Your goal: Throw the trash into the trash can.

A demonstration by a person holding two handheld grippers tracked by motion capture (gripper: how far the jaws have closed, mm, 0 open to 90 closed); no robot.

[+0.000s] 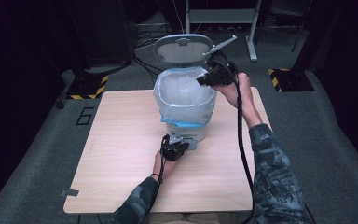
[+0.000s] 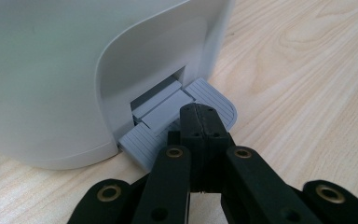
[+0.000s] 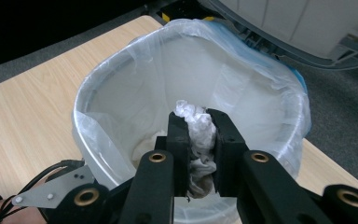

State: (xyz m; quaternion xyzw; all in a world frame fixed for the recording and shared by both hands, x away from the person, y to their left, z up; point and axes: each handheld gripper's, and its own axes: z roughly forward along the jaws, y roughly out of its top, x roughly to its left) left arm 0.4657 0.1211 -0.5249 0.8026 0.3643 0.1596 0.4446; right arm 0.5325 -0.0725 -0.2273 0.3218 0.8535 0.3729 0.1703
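Left gripper (image 2: 200, 119) clamped tight, pressing bin pedal (image 2: 214, 100); lid (image 1: 182, 48) up. Right gripper (image 3: 200, 123) pinching crumpled tissue (image 3: 196, 126) above bin (image 1: 184, 100). Left: drop tissue in, let lid down.

Right gripper (image 3: 200, 135): rises from 6 o'clock, jaws clamped on a crumpled white tissue (image 3: 198, 128).
Tissue: held above the bin's open mouth, near centre.
Bin (image 3: 93, 154): white, lined with a clear plastic bag (image 3: 242, 70) folded over the rim.
Lid (image 3: 307, 28): raised, at 1 o'clock.
Table (image 3: 23, 116): pale wood, at 9 o'clock.
Left gripper (image 3: 56, 193): grey plate at 8 o'clock, beside the bin.
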